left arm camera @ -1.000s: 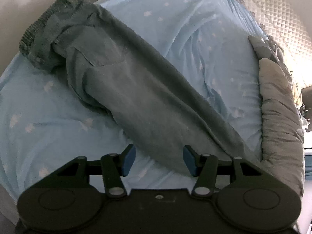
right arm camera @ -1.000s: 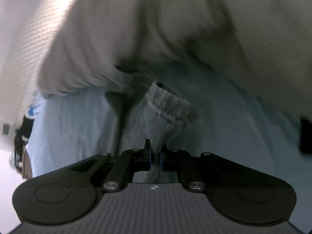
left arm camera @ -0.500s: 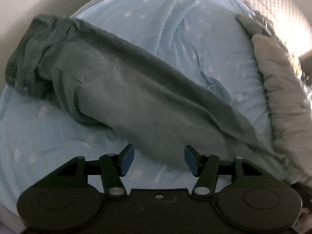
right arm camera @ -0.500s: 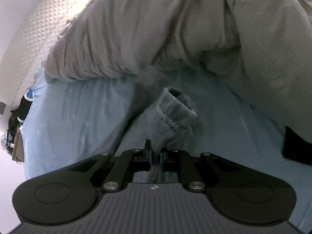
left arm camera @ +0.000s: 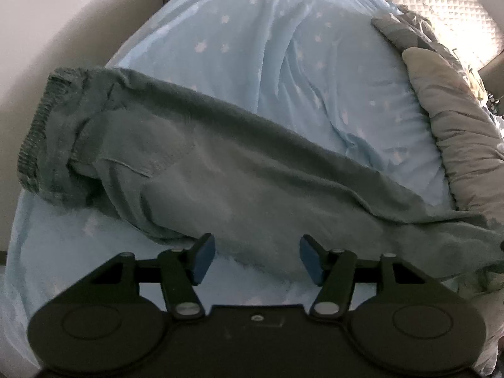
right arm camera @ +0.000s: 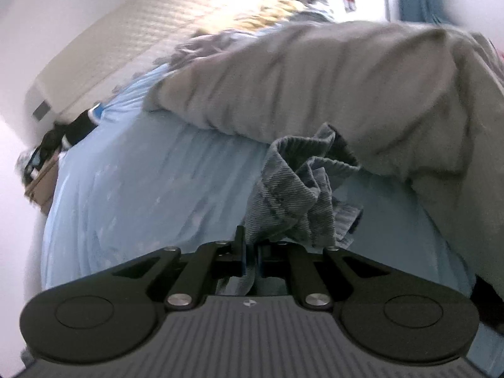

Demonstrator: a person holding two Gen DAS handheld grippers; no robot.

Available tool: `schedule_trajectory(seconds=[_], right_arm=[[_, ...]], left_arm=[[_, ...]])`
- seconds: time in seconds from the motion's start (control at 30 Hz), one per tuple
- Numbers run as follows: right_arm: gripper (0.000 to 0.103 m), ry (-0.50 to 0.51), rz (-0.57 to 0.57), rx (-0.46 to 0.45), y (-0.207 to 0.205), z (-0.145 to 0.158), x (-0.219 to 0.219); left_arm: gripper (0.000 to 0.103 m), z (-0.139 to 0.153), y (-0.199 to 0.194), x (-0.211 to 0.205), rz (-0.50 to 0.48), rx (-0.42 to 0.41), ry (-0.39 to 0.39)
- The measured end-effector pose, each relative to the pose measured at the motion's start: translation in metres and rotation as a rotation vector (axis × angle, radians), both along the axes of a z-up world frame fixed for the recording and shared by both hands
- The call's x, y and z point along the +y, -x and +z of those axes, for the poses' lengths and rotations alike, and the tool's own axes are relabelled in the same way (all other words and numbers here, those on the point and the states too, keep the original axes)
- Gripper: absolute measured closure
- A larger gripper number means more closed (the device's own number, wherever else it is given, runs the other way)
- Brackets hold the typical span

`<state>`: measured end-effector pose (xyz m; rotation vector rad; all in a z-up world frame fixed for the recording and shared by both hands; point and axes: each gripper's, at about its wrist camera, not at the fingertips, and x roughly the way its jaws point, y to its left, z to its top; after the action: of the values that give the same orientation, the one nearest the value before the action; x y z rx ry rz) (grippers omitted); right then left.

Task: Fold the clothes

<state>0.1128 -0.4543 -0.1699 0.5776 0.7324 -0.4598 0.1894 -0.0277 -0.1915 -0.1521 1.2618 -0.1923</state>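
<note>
There was one pair of grey-green trousers [left arm camera: 245, 170], one light-blue starred bedsheet [left arm camera: 283, 50] and one grey quilt [right arm camera: 330, 85]. Two grippers showed, the left gripper [left arm camera: 256, 260] and the right gripper [right arm camera: 250, 260], each with two fingers.

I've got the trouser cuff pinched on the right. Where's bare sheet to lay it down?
The right gripper is shut on the trousers cuff. Bare sheet lies left of it, up to the duvet edge. In the left view, free sheet lies beyond the trousers, bordered by the duvet on the right. The right edge is crowded. The left gripper, just opening, hovers empty over the leg.
</note>
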Motion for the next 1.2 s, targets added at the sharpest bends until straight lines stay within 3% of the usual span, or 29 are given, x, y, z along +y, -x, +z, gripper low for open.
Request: schedule_trajectory(seconds=[0.47, 0.77, 1.0, 1.2], right_arm=[[0.097, 0.162, 0.338, -0.041, -0.026, 0.018, 0.125], [0.098, 0.202, 0.569, 0.01, -0.046, -0.026, 0.23], [0.098, 0.232, 0.744, 0.183, -0.068, -0.089, 0.303], [0.098, 0.231, 0.757, 0.125, -0.081, -0.078, 0.318]], left_arm=[[0.044, 0.008, 0.002, 0.055, 0.039, -0.02, 0.011], [0.044, -0.003, -0.002, 0.112, 0.066, -0.002, 0.001], [0.044, -0.012, -0.018, 0.166, 0.101, 0.028, 0.003], [0.044, -0.01, -0.032, 0.192, 0.11, 0.008, 0.018]])
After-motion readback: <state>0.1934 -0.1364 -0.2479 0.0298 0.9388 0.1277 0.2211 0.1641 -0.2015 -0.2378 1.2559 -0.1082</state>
